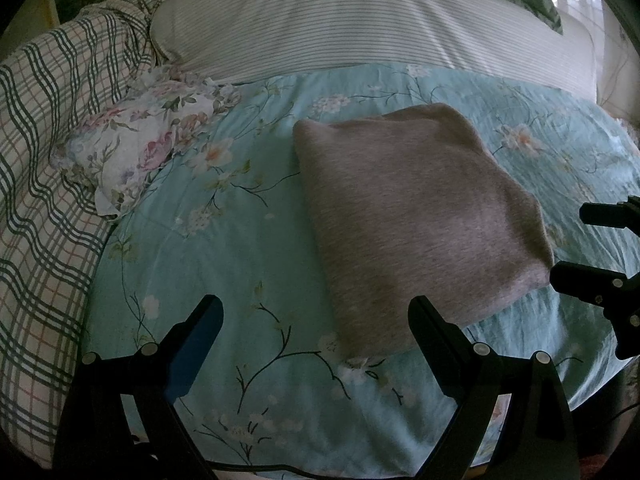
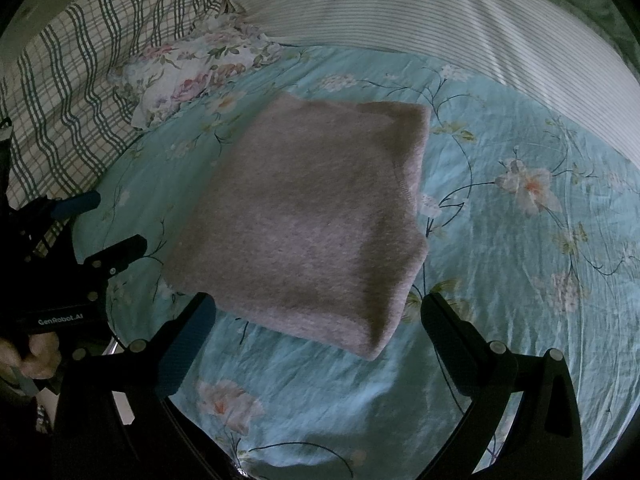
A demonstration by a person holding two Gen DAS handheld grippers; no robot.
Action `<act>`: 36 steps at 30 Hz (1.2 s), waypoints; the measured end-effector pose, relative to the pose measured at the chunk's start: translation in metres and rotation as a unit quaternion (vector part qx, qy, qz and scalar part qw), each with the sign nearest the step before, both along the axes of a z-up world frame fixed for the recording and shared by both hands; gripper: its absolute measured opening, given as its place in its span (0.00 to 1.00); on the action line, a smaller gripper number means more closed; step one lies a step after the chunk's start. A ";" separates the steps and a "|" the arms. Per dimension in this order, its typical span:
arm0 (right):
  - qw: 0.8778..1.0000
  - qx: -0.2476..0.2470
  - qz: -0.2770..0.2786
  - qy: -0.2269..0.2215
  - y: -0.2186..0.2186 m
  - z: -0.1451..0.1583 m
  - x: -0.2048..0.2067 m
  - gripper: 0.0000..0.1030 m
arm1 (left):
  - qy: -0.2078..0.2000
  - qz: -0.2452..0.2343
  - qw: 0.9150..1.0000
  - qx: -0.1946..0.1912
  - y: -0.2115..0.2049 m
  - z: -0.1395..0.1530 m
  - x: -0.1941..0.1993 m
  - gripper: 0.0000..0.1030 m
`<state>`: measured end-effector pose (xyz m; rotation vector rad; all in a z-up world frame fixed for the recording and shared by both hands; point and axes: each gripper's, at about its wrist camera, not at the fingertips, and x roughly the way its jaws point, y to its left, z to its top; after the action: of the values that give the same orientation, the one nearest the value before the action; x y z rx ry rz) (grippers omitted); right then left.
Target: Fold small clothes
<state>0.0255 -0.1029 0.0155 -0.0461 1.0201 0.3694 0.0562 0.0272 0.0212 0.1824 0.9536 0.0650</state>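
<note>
A folded grey-brown knit garment (image 1: pixel 416 224) lay as a soft, rounded-corner rectangle on a wrinkled turquoise floral bedsheet (image 1: pixel 224 272), its heathered fabric smooth on top and thick at the folded edges. In the left wrist view the left gripper (image 1: pixel 316 316) was released, its black fingers spread wide with a blue pad on one, the garment's near corner at 1 o'clock from it and clear of both fingers. The right gripper (image 1: pixel 584 248) entered at 3 o'clock, its jaws parted beside the garment's right edge, gripping nothing. In the right wrist view the right gripper (image 2: pixel 316 312) hung over the sheet with the garment (image 2: pixel 304 216) at 12 o'clock; the left gripper (image 2: pixel 100 232) sat at 9 o'clock, held by a hand (image 2: pixel 36 356). A frilled floral pillow (image 1: pixel 140 140), a green plaid quilt (image 1: pixel 56 128) and a long pinstriped bolster (image 1: pixel 340 28) lined the far side
</note>
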 end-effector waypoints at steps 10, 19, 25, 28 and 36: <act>1.000 0.001 0.000 0.000 0.000 0.000 0.001 0.99 | 0.000 -0.001 1.000 0.000 -0.001 0.000 0.001 0.91; 1.000 0.001 0.002 0.000 -0.003 -0.001 0.002 0.99 | 0.000 -0.001 1.000 0.000 -0.002 0.000 0.001 0.92; 1.000 0.004 -0.003 0.001 -0.003 0.000 0.007 0.99 | 0.000 -0.001 1.000 0.000 -0.001 0.000 0.001 0.92; 1.000 0.006 -0.008 0.001 -0.004 -0.001 0.011 0.99 | 0.002 -0.002 1.000 -0.001 -0.001 -0.001 0.004 0.92; 1.000 0.012 -0.021 0.001 -0.008 -0.005 0.025 0.99 | 0.003 0.000 1.000 0.006 0.004 -0.010 0.021 0.92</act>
<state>0.0510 -0.1109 0.0100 -0.0017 1.0166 0.3433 0.0767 0.0312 0.0115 0.1927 0.9599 0.0705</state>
